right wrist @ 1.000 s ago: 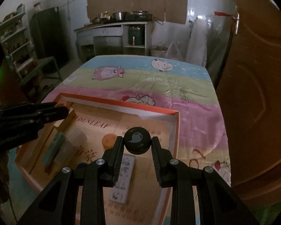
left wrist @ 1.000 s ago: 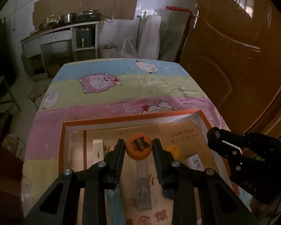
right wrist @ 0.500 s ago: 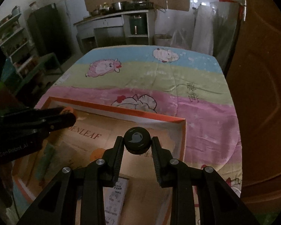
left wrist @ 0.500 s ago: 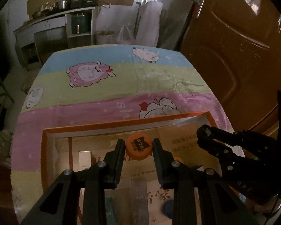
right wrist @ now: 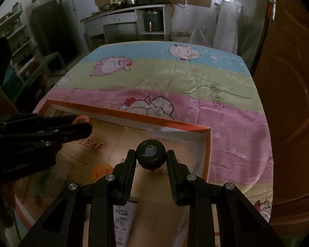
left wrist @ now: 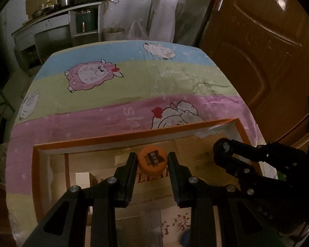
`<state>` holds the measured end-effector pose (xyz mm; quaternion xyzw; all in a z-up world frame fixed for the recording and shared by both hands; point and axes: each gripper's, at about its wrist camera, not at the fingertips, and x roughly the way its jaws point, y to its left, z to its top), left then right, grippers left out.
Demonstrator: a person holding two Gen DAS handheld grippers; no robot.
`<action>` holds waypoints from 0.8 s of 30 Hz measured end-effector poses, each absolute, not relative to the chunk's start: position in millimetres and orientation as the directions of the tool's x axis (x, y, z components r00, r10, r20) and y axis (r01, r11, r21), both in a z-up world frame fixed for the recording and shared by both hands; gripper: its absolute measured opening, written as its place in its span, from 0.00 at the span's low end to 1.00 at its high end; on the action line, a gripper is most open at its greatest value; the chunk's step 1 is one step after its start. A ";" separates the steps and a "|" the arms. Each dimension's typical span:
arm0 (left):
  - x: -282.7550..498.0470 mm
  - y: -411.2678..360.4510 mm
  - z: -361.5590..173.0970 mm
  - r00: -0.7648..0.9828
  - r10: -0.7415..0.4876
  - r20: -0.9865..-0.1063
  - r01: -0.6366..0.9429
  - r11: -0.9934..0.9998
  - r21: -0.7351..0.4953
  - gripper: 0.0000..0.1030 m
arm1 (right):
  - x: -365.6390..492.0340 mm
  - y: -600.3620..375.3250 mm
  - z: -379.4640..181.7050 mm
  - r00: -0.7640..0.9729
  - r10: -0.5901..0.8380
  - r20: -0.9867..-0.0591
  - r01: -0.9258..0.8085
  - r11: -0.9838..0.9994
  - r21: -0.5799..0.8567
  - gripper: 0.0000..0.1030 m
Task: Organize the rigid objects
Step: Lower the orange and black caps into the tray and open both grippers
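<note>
My left gripper [left wrist: 152, 160] is shut on an orange bottle cap [left wrist: 152, 162] and holds it above the far part of an orange-rimmed cardboard box [left wrist: 134, 136]. My right gripper [right wrist: 151, 158] is shut on a black round cap [right wrist: 151, 156] above the box's far right corner [right wrist: 208, 144]. The right gripper shows in the left wrist view [left wrist: 222, 150]; the left gripper with the orange cap [right wrist: 81, 120] shows at the left of the right wrist view.
The box lies on a table with a sheep-print cloth [left wrist: 134, 82]. In it lie an orange disc [right wrist: 102, 169], a printed white packet [right wrist: 122, 220] and a pale block [left wrist: 82, 180]. A brown door [left wrist: 257, 51] stands to the right; kitchen counter [right wrist: 123, 20] behind.
Both grippers have moved forward toward the box's far edge, each still holding its cap. More of the cloth beyond the box has come into view.
</note>
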<state>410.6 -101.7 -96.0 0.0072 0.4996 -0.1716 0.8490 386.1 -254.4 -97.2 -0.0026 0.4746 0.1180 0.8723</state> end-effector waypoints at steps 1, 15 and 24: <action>410.9 -102.0 -96.9 0.441 -0.283 -0.852 0.299 0.941 -0.157 0.30 | 386.3 -254.3 -98.1 0.520 0.203 -0.829 -0.209 0.972 0.107 0.30; 415.5 -107.6 -108.1 0.420 -0.274 -0.865 0.305 0.941 -0.150 0.30 | 390.8 -252.0 -104.8 0.487 0.205 -0.849 -0.214 0.971 0.112 0.30; 417.2 -108.2 -113.7 0.406 -0.276 -0.871 0.315 0.937 -0.150 0.30 | 395.4 -249.7 -111.4 0.450 0.188 -0.873 -0.212 0.972 0.100 0.31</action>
